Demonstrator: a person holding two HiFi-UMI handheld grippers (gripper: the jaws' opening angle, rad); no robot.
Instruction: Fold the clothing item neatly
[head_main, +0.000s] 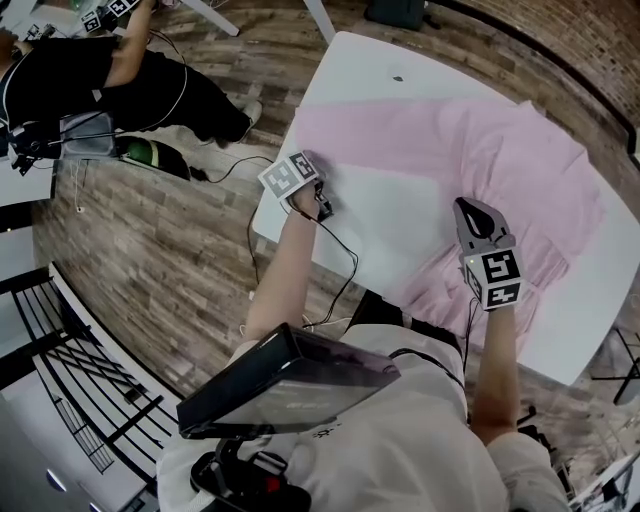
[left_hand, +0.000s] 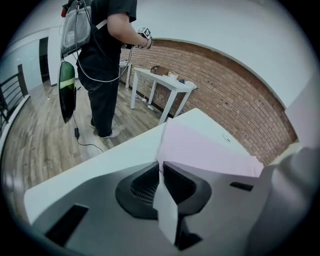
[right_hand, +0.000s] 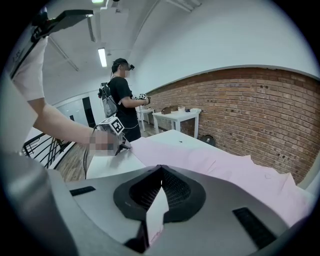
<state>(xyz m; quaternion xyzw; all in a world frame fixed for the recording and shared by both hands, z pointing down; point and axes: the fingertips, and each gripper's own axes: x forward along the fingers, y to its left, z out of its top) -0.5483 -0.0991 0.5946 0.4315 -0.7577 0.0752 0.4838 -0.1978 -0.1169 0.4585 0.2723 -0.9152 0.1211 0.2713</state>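
The pink garment (head_main: 470, 150) lies spread flat on the white table (head_main: 380, 60). In the head view its long axis runs across the tabletop, from the table's left edge to the far right side. One narrow band reaches left along the upper part. The broad, gathered portion lies at the right and lower right, near the person's own edge of the table. I cannot tell which end is the top of the garment.

The table stands on a wood-plank floor (head_main: 150, 250), with a brick wall (right_hand: 240, 110) beyond it. A second white table (left_hand: 165, 82) stands by that wall. A second person in black (head_main: 100, 80) stands well apart on the floor, and a black railing (head_main: 60, 350) borders it.

The left gripper (head_main: 322, 208) is at the table's left edge. Its jaws are closed on a thin fold of the pink fabric, which runs up between them in the left gripper view. The right gripper (head_main: 463, 207) is over the garment's lower right part. Its jaws are pressed together on another pinch of the same cloth.
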